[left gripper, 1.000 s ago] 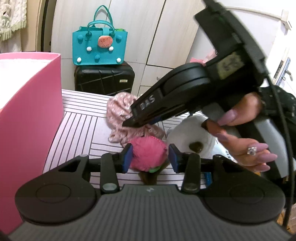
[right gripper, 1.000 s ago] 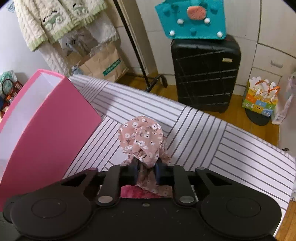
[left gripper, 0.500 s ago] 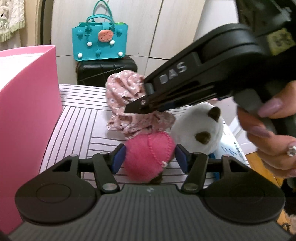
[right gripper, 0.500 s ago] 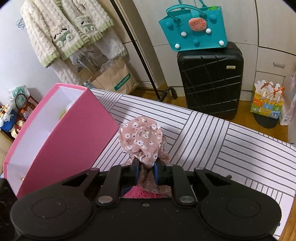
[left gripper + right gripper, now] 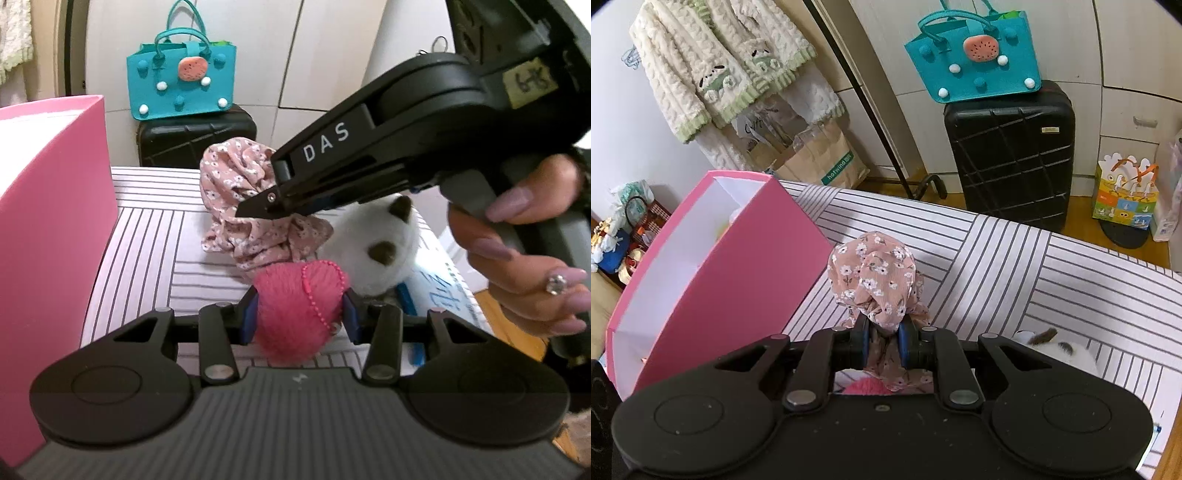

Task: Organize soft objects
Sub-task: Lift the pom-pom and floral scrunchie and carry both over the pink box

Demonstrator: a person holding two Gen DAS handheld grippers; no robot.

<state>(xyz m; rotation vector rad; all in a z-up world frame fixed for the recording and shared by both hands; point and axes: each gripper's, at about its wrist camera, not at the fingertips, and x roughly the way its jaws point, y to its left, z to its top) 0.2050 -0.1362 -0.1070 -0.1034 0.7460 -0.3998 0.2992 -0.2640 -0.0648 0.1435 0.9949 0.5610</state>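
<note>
At my ten o'clock stands the pink box (image 5: 713, 280). My right gripper (image 5: 882, 341) pinches the floral cloth (image 5: 875, 277) above the striped table (image 5: 1015, 266); my left gripper (image 5: 299, 314) clamps the pink pompom (image 5: 299, 306) (beaded chain attached).

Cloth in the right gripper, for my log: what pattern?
Dusty pink cloth with small white flowers, clearest in the right wrist view.

My left tongs (image 5: 299, 314) hold a fluffy pink heart plush (image 5: 295, 306) with a pink bead chain, squeezed between the blue pads. My right tongs (image 5: 882, 341) pinch a crumpled pink cloth with small white flowers (image 5: 873, 277), lifted above the striped surface. A white plush animal (image 5: 373, 243) lies just behind the heart.
</note>
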